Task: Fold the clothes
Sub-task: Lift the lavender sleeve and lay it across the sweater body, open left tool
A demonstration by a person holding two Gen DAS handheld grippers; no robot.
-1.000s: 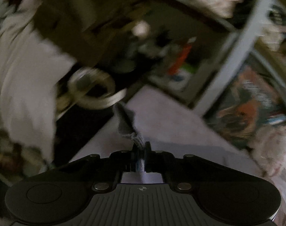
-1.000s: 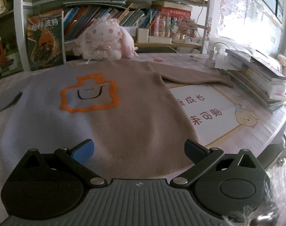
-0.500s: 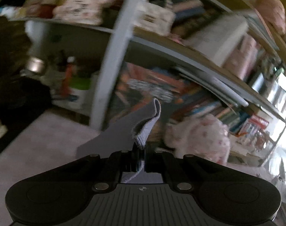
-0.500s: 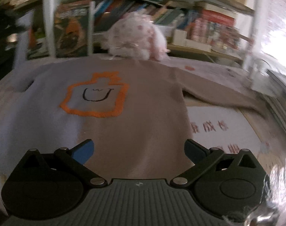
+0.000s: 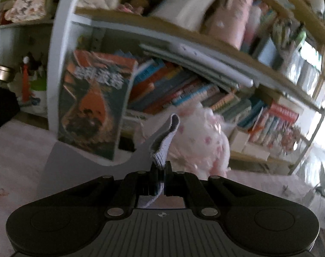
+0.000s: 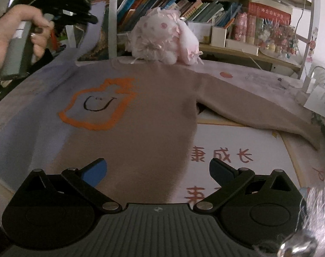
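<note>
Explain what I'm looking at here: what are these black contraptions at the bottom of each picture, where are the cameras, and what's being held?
No robot here: a person carries a hand-held two-finger gripper in each hand, each with a fisheye camera looking forward along its fingers. The black shapes at the bottom are those tools.

In the left wrist picture, the left gripper is shut on the ribbed cuff of a lavender sleeve, raised off the surface in front of a bookshelf.

In the right wrist picture, the right gripper is open and empty above a sweater spread flat on the table. The sweater is part lavender, part tan, with an orange outline design. Upper left there, the person's left hand holds the other tool. A pink plush rabbit sits behind the sweater.
</note>
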